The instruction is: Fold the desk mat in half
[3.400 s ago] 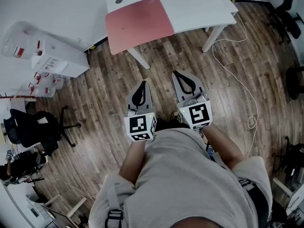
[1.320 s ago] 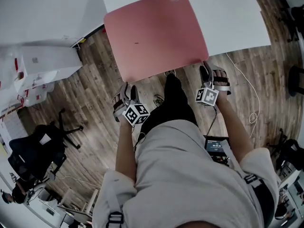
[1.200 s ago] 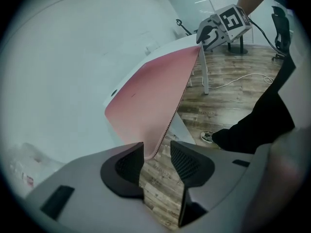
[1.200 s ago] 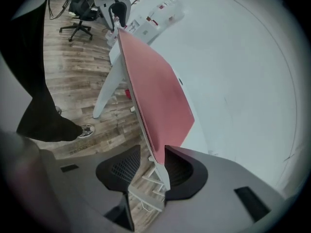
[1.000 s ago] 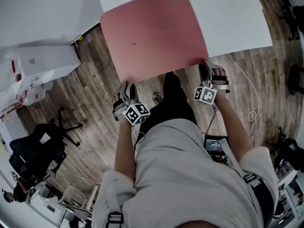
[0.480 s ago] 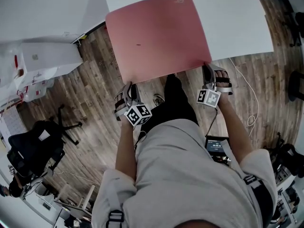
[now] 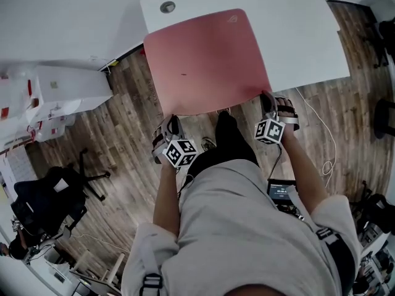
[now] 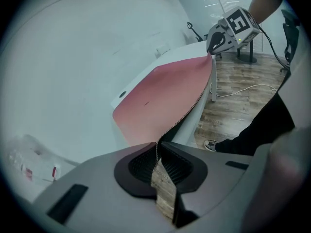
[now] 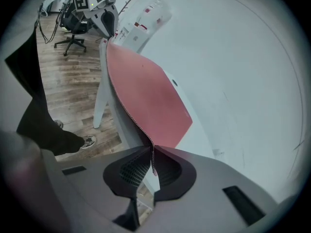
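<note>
The pink desk mat (image 7: pixel 207 60) lies on the white desk (image 7: pixel 302 29), and its near edge hangs past the desk's front. My left gripper (image 7: pixel 172 122) holds the near left corner and my right gripper (image 7: pixel 266 97) the near right corner. Both pairs of jaws have just been closing with the mat's edge between them. In the left gripper view the mat (image 8: pixel 160 93) runs into my left gripper (image 8: pixel 157 153), pinched between the pads, with the right gripper (image 8: pixel 214 37) at the far corner. The right gripper view shows the mat (image 9: pixel 146 93) clamped in my right gripper (image 9: pixel 151 160).
A round cable hole (image 7: pixel 167 7) sits in the desk's far left corner. White storage boxes (image 7: pixel 58 88) and a black office chair (image 7: pixel 49 193) stand at the left. A white cable (image 7: pixel 324 147) trails on the wood floor at the right. My legs stand against the desk's front.
Both grippers have gone from open at the mat's near corners to shut on them. The near edge has risen a little off the desk.
</note>
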Demonstrator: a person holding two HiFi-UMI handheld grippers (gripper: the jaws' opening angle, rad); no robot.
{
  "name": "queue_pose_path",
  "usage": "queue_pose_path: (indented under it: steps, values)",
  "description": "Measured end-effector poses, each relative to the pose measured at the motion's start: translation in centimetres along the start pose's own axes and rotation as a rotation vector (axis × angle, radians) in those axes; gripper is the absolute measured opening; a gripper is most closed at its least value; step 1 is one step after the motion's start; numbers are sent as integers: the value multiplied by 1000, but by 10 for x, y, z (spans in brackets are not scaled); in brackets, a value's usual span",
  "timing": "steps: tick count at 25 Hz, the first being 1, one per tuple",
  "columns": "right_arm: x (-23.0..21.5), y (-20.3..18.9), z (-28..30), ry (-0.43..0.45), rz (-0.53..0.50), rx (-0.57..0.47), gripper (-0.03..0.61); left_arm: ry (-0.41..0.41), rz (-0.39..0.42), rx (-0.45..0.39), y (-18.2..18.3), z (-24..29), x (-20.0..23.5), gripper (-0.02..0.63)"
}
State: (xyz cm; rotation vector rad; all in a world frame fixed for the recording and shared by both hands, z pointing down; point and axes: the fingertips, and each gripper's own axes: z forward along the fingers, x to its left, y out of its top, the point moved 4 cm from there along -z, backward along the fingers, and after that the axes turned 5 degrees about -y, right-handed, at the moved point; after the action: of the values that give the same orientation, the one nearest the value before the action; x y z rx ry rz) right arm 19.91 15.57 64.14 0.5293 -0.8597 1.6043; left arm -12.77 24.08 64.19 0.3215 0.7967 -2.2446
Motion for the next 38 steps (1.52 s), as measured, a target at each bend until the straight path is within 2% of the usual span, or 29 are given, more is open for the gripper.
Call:
queue_pose_path:
  steps: [7, 11, 16, 20, 24, 27, 31, 38]
  values:
    - [-11, 7, 14, 73, 17, 23, 54, -45, -56, 51, 9, 21, 16, 41]
    - [-17, 14, 30, 133, 15, 42, 54, -110, -100, 83, 6, 41, 18, 41]
    - [-16, 16, 49, 261, 65, 71, 51, -201, -212, 135, 6, 56, 21, 38]
    - [-18, 14, 49, 317, 104, 73, 51, -271, -227, 175, 10, 59, 21, 38]
    - [-14, 15, 47, 308, 50, 68, 51, -301, -224, 190, 8, 60, 20, 38]
    - [-11, 16, 46, 282, 28, 62, 51, -291, -228, 188, 7, 60, 21, 38]
    - [-14, 19, 48, 278, 42, 57, 51, -285, -197, 200, 7, 63, 25, 38]
    - [-16, 16, 46, 257, 45, 46, 51, -307, -205, 200, 10, 61, 24, 38]
